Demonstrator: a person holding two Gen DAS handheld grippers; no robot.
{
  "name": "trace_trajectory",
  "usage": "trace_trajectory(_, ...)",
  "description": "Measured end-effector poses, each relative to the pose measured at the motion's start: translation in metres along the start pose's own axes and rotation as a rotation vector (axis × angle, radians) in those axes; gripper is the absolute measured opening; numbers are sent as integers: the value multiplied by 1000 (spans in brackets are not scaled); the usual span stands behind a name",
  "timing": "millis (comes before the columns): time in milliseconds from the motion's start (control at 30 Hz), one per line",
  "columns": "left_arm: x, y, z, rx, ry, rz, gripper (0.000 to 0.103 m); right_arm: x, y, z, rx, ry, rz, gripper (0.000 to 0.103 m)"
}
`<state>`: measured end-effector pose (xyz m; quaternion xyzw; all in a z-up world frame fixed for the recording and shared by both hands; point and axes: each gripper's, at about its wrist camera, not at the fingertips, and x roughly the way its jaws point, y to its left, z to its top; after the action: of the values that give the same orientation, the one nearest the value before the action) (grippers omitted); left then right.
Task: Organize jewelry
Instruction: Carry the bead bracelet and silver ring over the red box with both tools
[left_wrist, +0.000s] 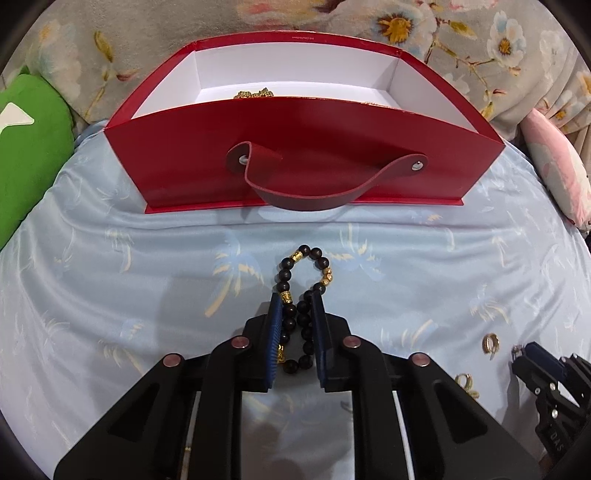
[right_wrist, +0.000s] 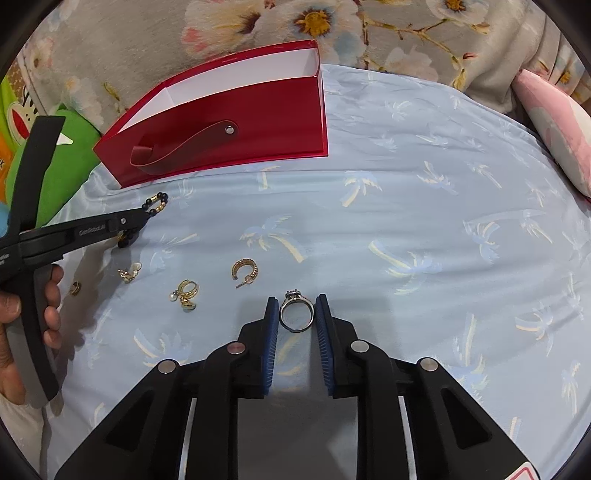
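While the left gripper (left_wrist: 295, 306) pointed down at the bed's blue sheet (left_wrist: 110, 277), its fingers (left_wrist: 275, 325) pinched the black-and-gold bead bracelet (left_wrist: 304, 280), whose loop stuck out just past the fingertips; beyond them stood the open red box (left_wrist: 303, 155), and off to the right lay two gold earrings (left_wrist: 490, 343). From the right wrist, the right gripper (right_wrist: 296, 314) had its fingers (right_wrist: 271, 325) closed on the silver ring (right_wrist: 296, 313), upright between the pads. Left of those fingers lay a gold hoop earring (right_wrist: 244, 271) and pearl earrings (right_wrist: 186, 293), and farther left a hand (right_wrist: 22, 314) held the other gripper over the bracelet.
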<state>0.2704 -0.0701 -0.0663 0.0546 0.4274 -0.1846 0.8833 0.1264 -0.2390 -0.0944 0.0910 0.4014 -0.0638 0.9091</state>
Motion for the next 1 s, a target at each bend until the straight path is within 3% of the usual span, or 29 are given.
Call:
trace_trajectory(400,-68,26,-16,-59,-80,-30,15,-23,7,0,2,-40,51,19)
trace_trajectory(633,-109,38,-18,-67,-131,-11,15,-54,23,19,-34,-107,104,19)
trace_trajectory(833,-138,41,9,-36,-205,22,15,-78,36,69,-91,-212,124,19)
trace_trajectory(1000,-148,41,56,-21,-280,47,15,-86,46,131,-133,-310,112,19)
